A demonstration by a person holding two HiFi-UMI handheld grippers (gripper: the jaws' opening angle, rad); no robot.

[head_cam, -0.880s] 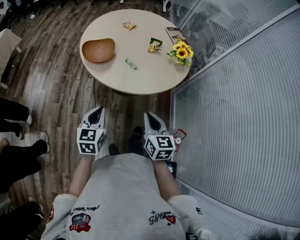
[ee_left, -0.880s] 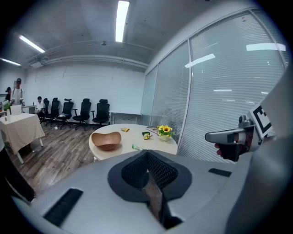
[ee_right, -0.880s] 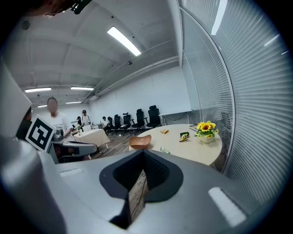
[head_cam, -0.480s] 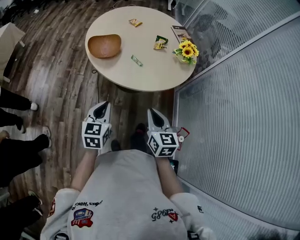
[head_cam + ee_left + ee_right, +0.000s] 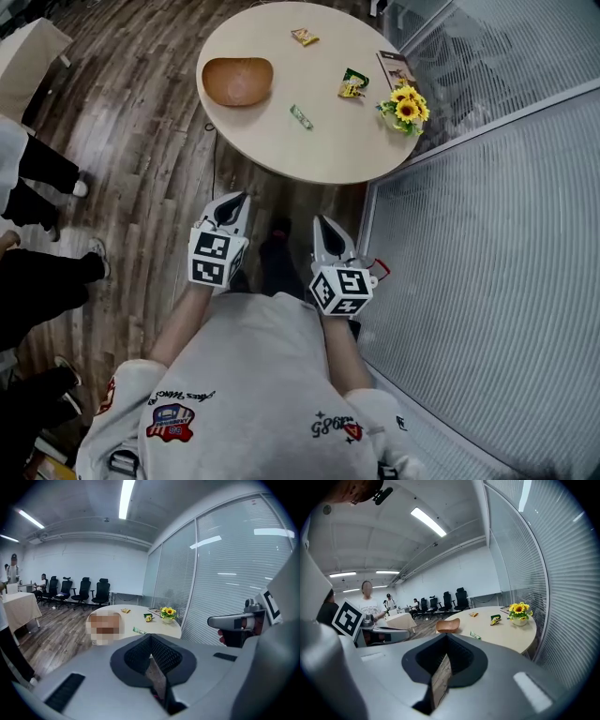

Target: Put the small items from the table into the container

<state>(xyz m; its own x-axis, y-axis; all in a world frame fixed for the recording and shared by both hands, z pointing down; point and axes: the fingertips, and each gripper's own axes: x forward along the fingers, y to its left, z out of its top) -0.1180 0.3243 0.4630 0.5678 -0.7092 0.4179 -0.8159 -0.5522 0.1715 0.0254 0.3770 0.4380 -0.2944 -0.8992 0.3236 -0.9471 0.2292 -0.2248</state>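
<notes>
Wooden bowl (image 5: 237, 81) sits on the left part of the round table (image 5: 281, 155) and reads as the container; it looks empty. 3 small items lie on the tabletop, all apart from the bowl. The green packet (image 5: 301, 116) is nearest the person's edge, the green-and-yellow packet (image 5: 353, 83) is further right, and the orange packet (image 5: 304, 37) is at the far side. A sunflower pot (image 5: 405, 105) and a booklet (image 5: 397, 67) stand at the right edge by the glass wall.

Both grippers are held in front of the person, over the floor and well short of the table. The left gripper (image 5: 234, 202) has its jaws pressed together with nothing between them. The right gripper (image 5: 324, 225) is likewise closed and empty.

The packets look like foil or plastic sachets, so probably light, thin, soft and a little slick. They should crumple rather than break. Lying flat, they give the jaws little to bite on. The best hold is likely across the narrow width near the middle, or on a raised crimped end, with the jaws spread just wider than the packet. The green-and-yellow packet seems to stand up slightly and may be the easiest to pinch. A sideways nudge could skate any of them across the smooth top.
</notes>
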